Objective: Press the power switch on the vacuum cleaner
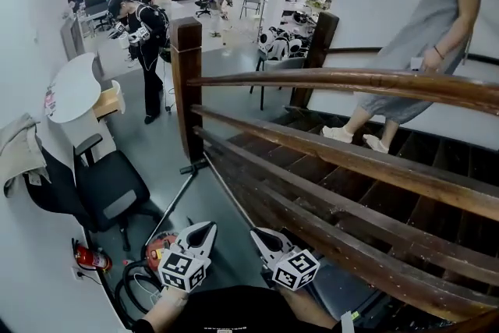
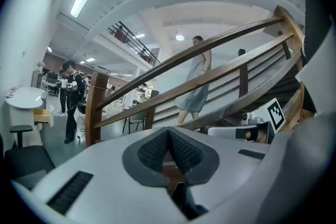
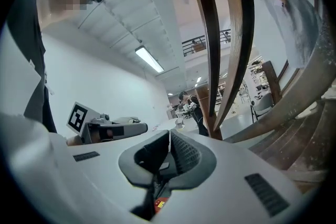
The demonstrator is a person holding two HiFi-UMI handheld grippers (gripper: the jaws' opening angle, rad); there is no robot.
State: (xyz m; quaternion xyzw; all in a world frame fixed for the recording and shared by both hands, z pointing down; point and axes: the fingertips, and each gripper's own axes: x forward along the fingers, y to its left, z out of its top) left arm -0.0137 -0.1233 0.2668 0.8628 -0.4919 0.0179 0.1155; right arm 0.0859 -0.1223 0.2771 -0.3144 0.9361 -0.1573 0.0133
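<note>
In the head view the vacuum cleaner [image 1: 159,245], red-bodied, sits on the floor at the foot of the stairs, partly hidden behind my left gripper. Its black hose [image 1: 129,285] loops at the left and its thin wand [image 1: 178,199] slants up toward the newel post. My left gripper [image 1: 207,228] is held just above and right of the red body, shut and empty. My right gripper [image 1: 256,233] hangs beside it, also shut on nothing. The left gripper view shows its pads [image 2: 178,152] pressed together, and so does the right gripper view [image 3: 181,153]. No switch is visible.
A wooden railing [image 1: 335,144] with a newel post [image 1: 186,82] runs along my right. One person [image 1: 421,35] walks on the stairs. A black office chair [image 1: 109,187] and a red fire extinguisher [image 1: 92,257] stand at the left wall. Another person [image 1: 148,43] stands further off.
</note>
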